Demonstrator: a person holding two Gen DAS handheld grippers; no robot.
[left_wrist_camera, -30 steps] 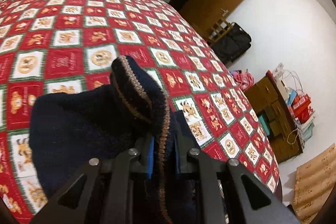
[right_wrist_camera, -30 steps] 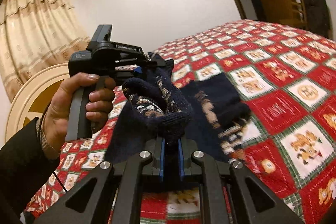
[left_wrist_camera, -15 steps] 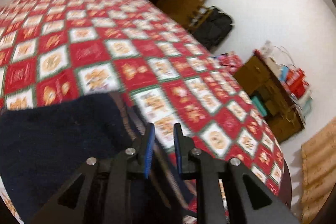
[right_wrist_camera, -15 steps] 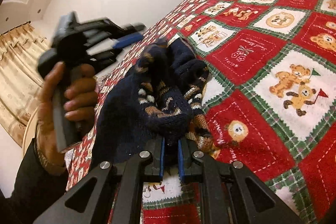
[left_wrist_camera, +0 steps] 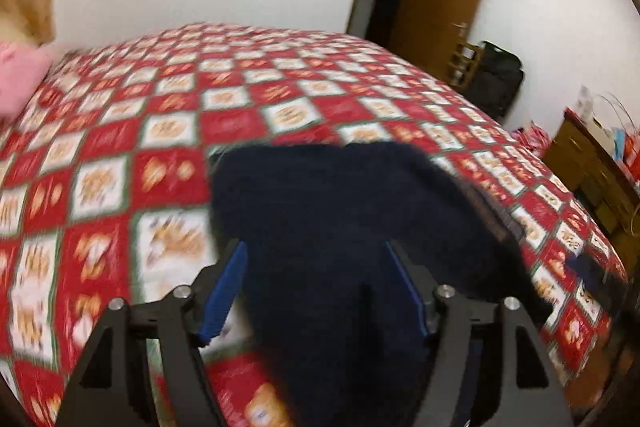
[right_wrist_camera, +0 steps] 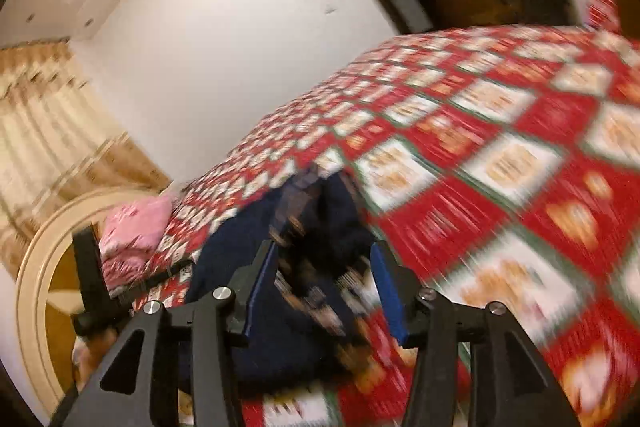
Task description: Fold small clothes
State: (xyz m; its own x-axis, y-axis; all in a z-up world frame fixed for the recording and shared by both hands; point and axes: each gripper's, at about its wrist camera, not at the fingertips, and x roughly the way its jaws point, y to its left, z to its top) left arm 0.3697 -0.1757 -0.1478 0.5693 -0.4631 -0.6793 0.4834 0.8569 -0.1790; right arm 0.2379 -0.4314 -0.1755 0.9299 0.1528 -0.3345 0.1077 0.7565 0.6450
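Navy knit garment (left_wrist_camera: 352, 227) laid on the red patchwork bed (left_wrist_camera: 168, 131), both tools spread wide.
Left tool (left_wrist_camera: 316, 291) and right tool (right_wrist_camera: 324, 283) are held open over it, nothing gripped; frames blurred.

Home bedroom: quilted bed (left_wrist_camera: 280, 87), pink pillow (right_wrist_camera: 136, 227), curtains (right_wrist_camera: 44, 115), dresser (left_wrist_camera: 592, 163)

Garment on the bed

The knitted garment (left_wrist_camera: 344, 227) lies on the bed (left_wrist_camera: 240, 115), a pillow (left_wrist_camera: 20, 83) behind it to the left

bed (left_wrist_camera: 248, 115): red patchwork quilt | on it: navy sweater (left_wrist_camera: 340, 211), pink pillow (left_wrist_camera: 16, 83)
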